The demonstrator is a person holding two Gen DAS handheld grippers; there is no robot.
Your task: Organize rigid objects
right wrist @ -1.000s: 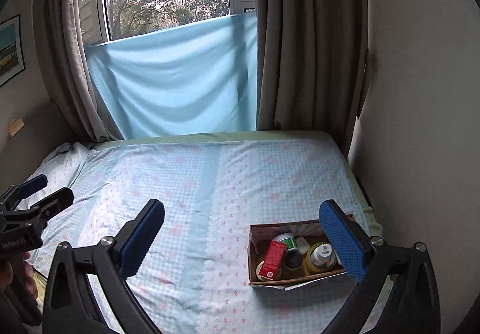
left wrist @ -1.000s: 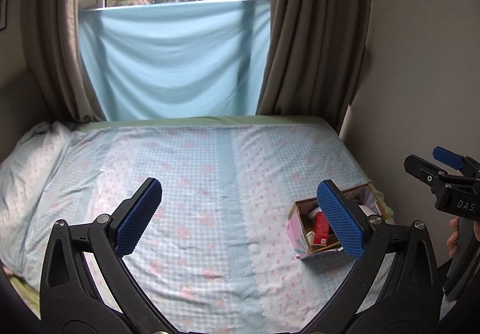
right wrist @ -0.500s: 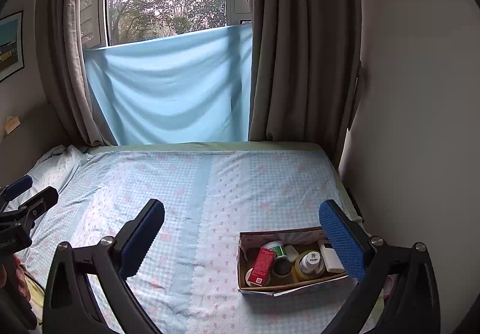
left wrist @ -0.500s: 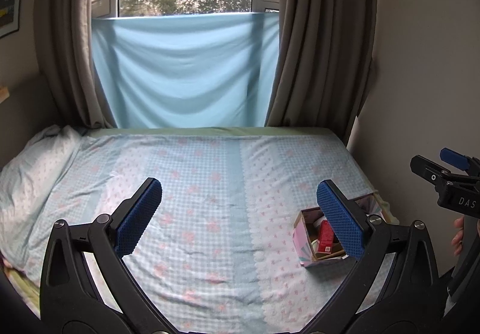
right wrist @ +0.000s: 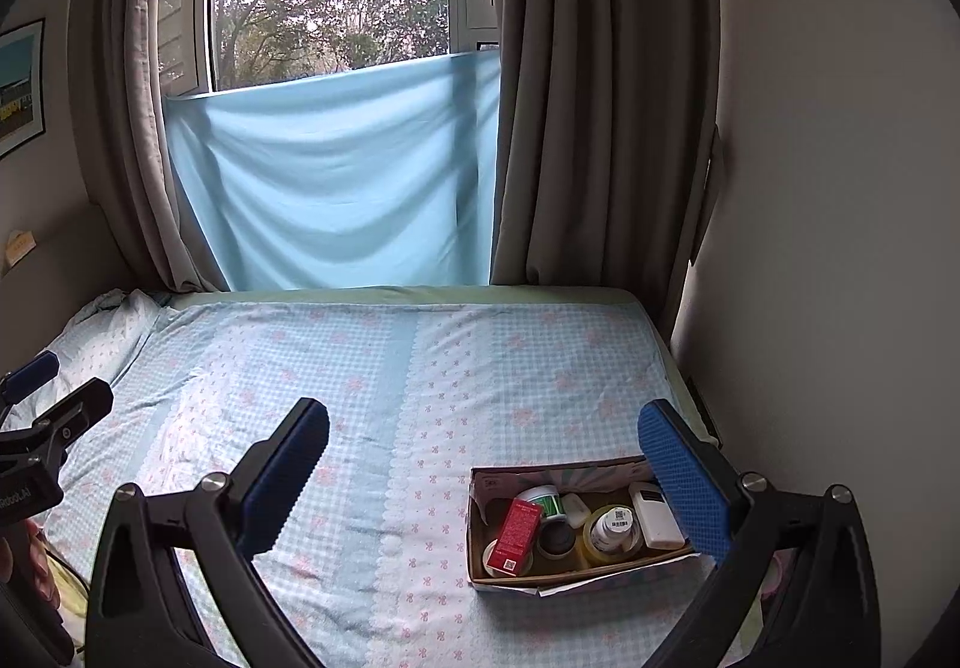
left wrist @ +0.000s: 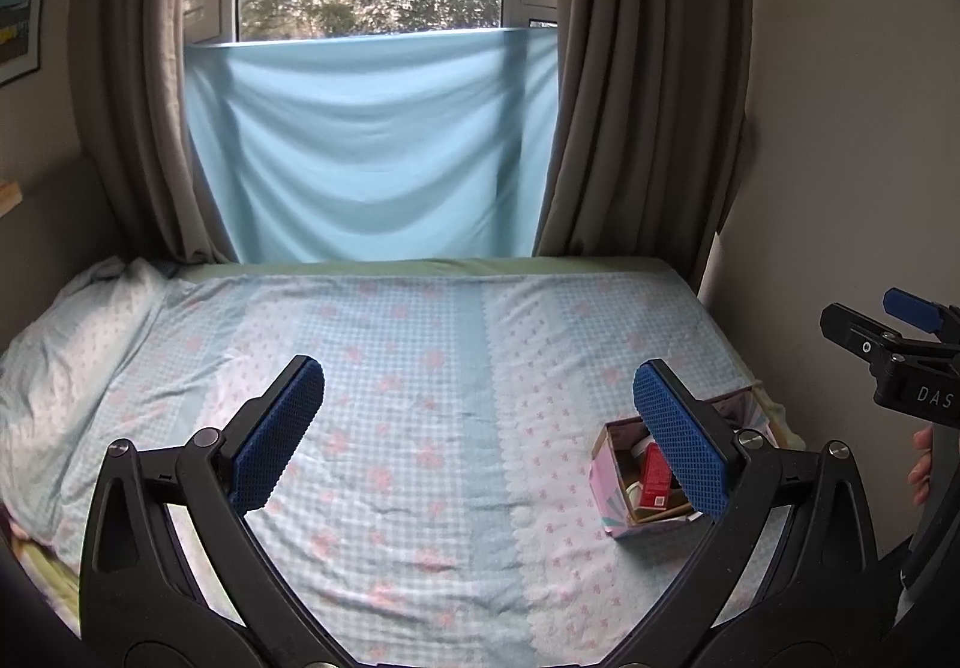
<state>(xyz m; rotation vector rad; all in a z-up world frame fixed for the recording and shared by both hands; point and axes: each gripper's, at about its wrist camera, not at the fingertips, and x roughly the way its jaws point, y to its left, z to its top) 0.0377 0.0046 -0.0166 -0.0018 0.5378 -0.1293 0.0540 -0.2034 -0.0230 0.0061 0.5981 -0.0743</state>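
A shallow cardboard box sits on the bed near its right front corner. It holds a red carton, a green-and-white jar, a dark round lid, a yellow bottle and a white flat case. The box also shows in the left wrist view with the red carton. My right gripper is open and empty, held above the bed before the box. My left gripper is open and empty, left of the box.
The bed has a blue checked sheet with pink flowers. A pillow lies at the left. A wall runs close along the right. Curtains and a blue cloth hang behind.
Both grippers have risen and pulled back, so more of the window shows and the box sits lower in both views. Both stay open.
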